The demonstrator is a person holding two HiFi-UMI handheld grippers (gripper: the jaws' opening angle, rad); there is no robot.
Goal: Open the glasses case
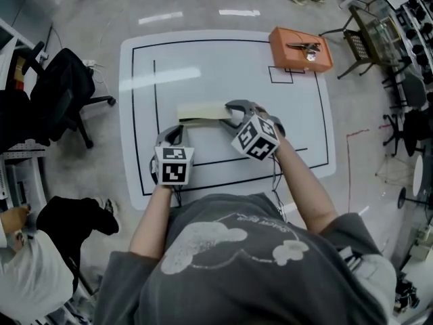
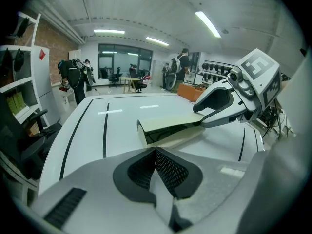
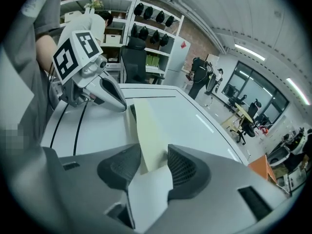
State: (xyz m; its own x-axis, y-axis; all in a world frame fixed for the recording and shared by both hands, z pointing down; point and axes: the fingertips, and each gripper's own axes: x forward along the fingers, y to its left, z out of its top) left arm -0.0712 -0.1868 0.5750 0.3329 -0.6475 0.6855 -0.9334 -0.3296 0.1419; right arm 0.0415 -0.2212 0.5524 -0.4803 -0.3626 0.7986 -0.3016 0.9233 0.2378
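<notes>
A pale yellow-green glasses case (image 1: 201, 112) lies across the middle of the white table (image 1: 203, 66). In the left gripper view the case (image 2: 168, 126) has its lid lifted a little, and a dark gap shows under it. My right gripper (image 1: 232, 115) is shut on the right end of the lid, with one jaw above and one below. In the right gripper view the lid (image 3: 146, 130) runs between the pads of the right gripper (image 3: 153, 162). My left gripper (image 1: 170, 135) is shut and empty, just short of the case's left end. In its own view the left gripper (image 2: 156, 152) has its jaws together.
An orange box (image 1: 301, 49) with a metal object on top sits at the table's far right corner. Black lines mark the tabletop. A black office chair (image 1: 61, 87) stands left of the table. Another person (image 1: 27, 276) is at the lower left.
</notes>
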